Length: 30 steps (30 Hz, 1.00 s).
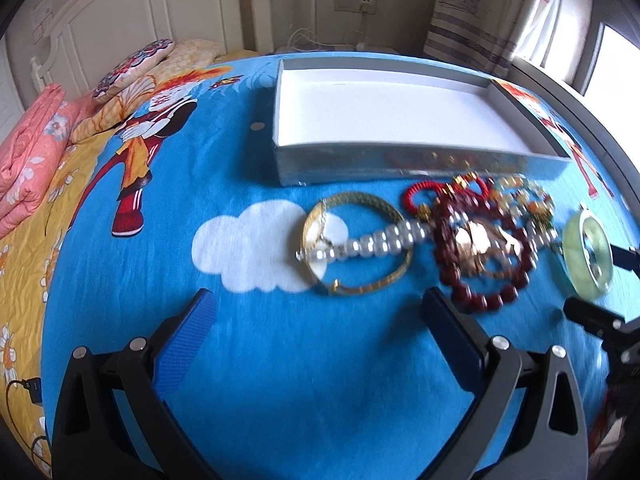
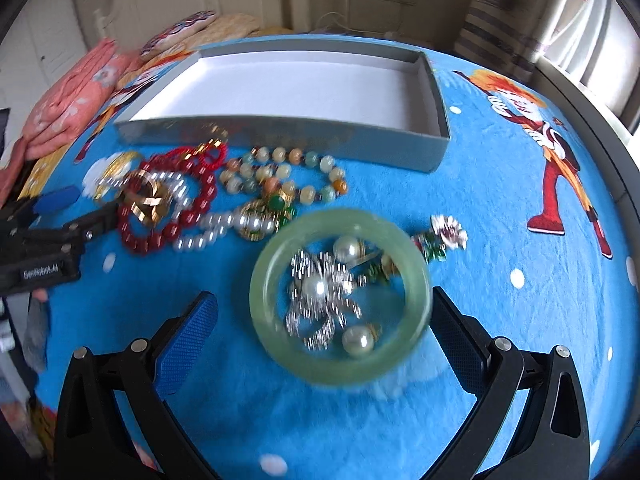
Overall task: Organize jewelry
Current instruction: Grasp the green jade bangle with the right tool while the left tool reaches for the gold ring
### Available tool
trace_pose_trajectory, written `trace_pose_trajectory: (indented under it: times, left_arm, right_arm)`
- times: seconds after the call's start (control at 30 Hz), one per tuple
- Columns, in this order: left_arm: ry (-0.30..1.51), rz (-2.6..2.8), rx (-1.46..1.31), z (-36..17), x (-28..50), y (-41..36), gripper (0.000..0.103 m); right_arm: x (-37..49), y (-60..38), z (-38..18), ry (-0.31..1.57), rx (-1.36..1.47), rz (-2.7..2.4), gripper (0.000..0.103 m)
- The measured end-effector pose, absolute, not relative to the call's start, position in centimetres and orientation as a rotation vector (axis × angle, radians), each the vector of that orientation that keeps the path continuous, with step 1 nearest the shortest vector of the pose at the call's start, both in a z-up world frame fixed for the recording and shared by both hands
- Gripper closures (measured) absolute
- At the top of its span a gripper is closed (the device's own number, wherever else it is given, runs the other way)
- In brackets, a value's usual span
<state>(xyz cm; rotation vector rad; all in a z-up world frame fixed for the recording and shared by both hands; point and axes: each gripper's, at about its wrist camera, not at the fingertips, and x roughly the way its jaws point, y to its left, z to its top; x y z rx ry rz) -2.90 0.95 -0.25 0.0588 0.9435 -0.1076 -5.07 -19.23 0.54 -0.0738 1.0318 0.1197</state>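
Your left gripper [image 1: 320, 308] has its jaws spread wide over the bright blue cartoon-print blanket [image 1: 248, 360], with nothing between the blue ribbed pads [image 1: 188, 344]. Just past the right fingertip lies a dark red round-bead bracelet [image 1: 486, 256], ringed around a shiny rose-gold piece [image 1: 480, 240]. A strand of white pearl beads [image 1: 384, 242] crosses a thin gold bangle [image 1: 356, 240] ahead, between the two fingers. Far right of the right finger sits a pale green jade bangle [image 1: 588, 256], near the other gripper's black tip [image 1: 592, 316]. Beyond the jewelry, a shallow grey cardboard box with a white lining [image 1: 400, 120] lies open.
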Motion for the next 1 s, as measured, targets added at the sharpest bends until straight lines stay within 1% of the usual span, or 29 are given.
trace_pose_trajectory:
  times: [0.13,0.27,0.33,0.47,0.63,0.67,0.7,0.73,0.8,1.0]
  left_arm:
    - [0.932,-0.159,0.064,-0.1,-4.5,1.2,0.002]
    - [0.92,-0.189,0.039,-0.1,-5.2,1.5,0.002]
    - [0.922,-0.186,0.044,-0.1,-5.1,1.4,0.002]
    - [0.924,-0.182,0.052,-0.1,-5.1,1.3,0.002]
    - [0.928,-0.181,0.056,0.0,-5.0,1.4,0.002]
    - [0.927,-0.182,0.055,0.0,-5.0,1.4,0.002]
    - [0.926,-0.183,0.052,0.0,-5.0,1.4,0.002]
    - [0.926,-0.184,0.051,0.0,-5.1,1.4,0.002]
    - [0.924,-0.19,0.046,0.0,-5.1,1.4,0.002]
    - [0.911,-0.28,0.045,0.2,-5.6,0.9,0.002]
  right_arm:
    - [-6.7,-21.1,1.1,1.003,0.008,0.213,0.004]
    - [-7.4,-23.7,1.5,0.954,0.184,0.286,0.004]
    - [-7.3,-23.9,1.6,0.948,0.207,0.291,0.004]
    - [-7.1,-22.8,1.7,0.952,0.134,0.256,0.004]
    - [-6.6,-20.5,1.7,0.939,-0.04,0.174,0.005]
    - [-6.4,-20.1,1.6,0.939,-0.072,0.159,0.01]
    - [-6.2,-19.6,1.4,0.942,-0.103,0.144,0.016]
    - [-6.0,-19.3,1.2,0.947,-0.124,0.132,0.017]
    - [-5.8,-19.2,1.0,0.948,-0.144,0.115,0.026]
    - [-7.1,-20.4,1.7,0.882,-0.072,0.128,0.026]
